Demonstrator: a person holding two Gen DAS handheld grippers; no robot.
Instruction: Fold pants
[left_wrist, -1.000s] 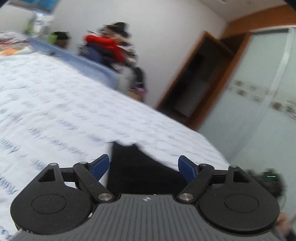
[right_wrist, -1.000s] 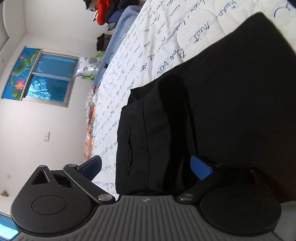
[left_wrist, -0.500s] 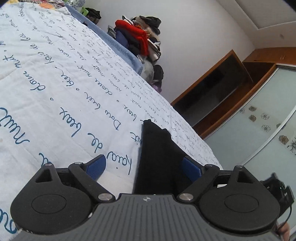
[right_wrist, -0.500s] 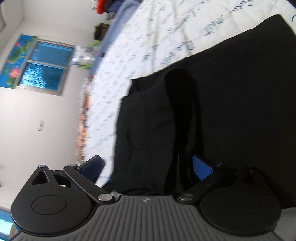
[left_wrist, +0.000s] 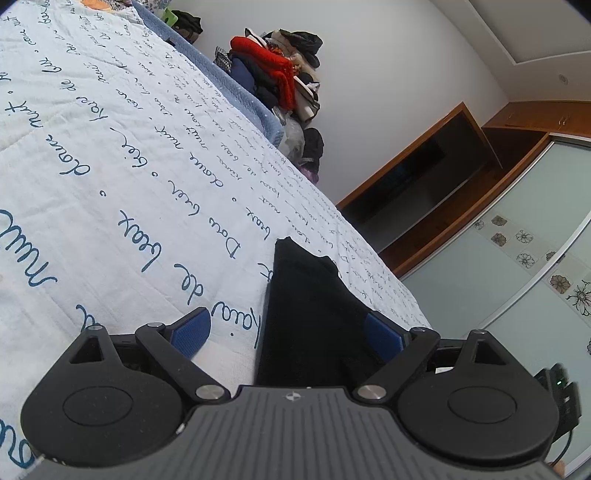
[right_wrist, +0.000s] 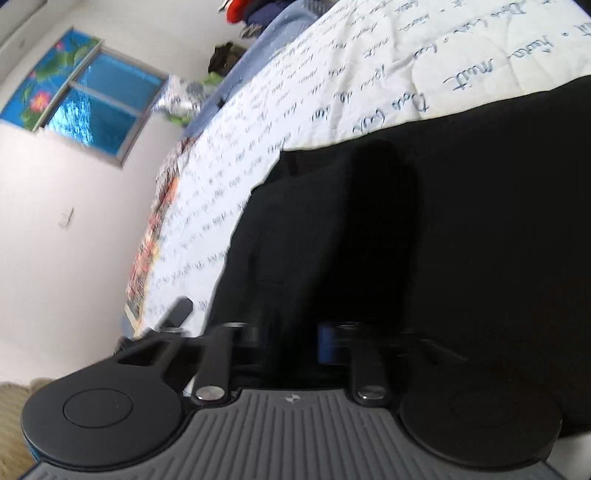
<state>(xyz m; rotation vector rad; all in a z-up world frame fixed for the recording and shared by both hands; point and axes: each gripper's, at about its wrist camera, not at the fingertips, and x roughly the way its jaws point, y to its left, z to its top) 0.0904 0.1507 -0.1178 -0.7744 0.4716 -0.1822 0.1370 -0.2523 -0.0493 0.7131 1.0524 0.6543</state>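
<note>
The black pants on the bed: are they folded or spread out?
Partly folded: the black pants lie on the bedspread, one layer doubled over another along a ridge. How many folds, cannot tell.

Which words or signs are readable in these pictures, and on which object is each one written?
"de" on the white bedspread, in blue handwriting.
"beaux" on the bedspread, beside it.
"Dors bien" on the bedspread.
"douce nuit" on the bedspread.
Further rows of writing are too small to read; in the right wrist view they are blurred.
A small emblem, not letters, on the left gripper body.
</note>
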